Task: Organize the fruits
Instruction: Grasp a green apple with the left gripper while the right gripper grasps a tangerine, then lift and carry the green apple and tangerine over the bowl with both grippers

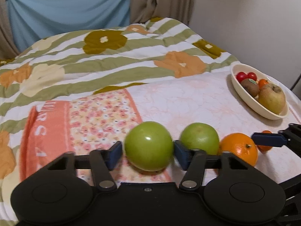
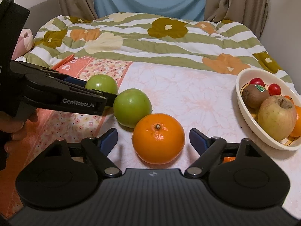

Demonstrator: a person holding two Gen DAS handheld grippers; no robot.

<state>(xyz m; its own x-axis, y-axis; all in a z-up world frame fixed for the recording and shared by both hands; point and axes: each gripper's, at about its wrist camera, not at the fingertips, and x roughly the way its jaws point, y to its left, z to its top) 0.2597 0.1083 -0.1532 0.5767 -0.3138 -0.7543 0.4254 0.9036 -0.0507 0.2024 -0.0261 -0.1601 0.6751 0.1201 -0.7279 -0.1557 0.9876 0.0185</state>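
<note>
While both black two-finger grippers are held low over the pale floral cloth [image 2: 188, 94], a round green apple [image 1: 149, 146] is seen between the blue pads [image 1: 115, 155] of the left gripper [image 1: 148, 155], which are pressed against its two sides; the right gripper [image 2: 153, 141] is spread wide around a round orange with a small stem [image 2: 158, 138], its pads standing clear of the peel; a second green apple [image 2: 132, 107] is found just beyond the orange, touching it; part of a small orange fruit [image 1: 265, 147] is glimpsed behind the right gripper's finger in the left wrist view; further right, a cream oval bowl [image 2: 242, 101] is set on the cloth, holding a yellowish apple [image 2: 276, 116], a brown kiwi with a green sticker [image 2: 254, 96] and two red cherry tomatoes [image 2: 274, 88]; beyond, a green-striped flowered quilt [image 2: 150, 43] is spread.
</note>
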